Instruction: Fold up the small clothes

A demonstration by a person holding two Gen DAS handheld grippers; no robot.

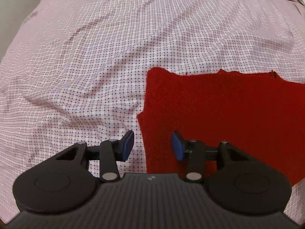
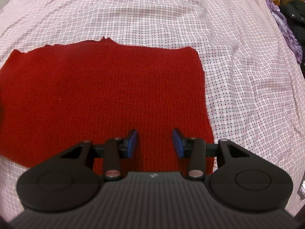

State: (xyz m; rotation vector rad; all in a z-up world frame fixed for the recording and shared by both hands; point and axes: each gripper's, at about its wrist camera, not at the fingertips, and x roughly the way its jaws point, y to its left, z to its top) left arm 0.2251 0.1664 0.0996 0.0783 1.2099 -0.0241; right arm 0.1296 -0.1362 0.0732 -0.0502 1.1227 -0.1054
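- Red knitted garment (image 2: pixel 106 99) lies flat on checked bedsheet (image 2: pixel 247 87).
- Left gripper (image 1: pixel 152 146) part-open, empty, astride its left edge, likely to pinch.
- Right gripper (image 2: pixel 154 143) part-open, empty, over near-right corner.

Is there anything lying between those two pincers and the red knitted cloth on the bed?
Nothing visible. The red knitted cloth lies flat on the checked bedsheet with nothing on it. The left hand-held gripper straddles its left edge, jaws open and empty; the right hand-held gripper hangs open over its near right part.
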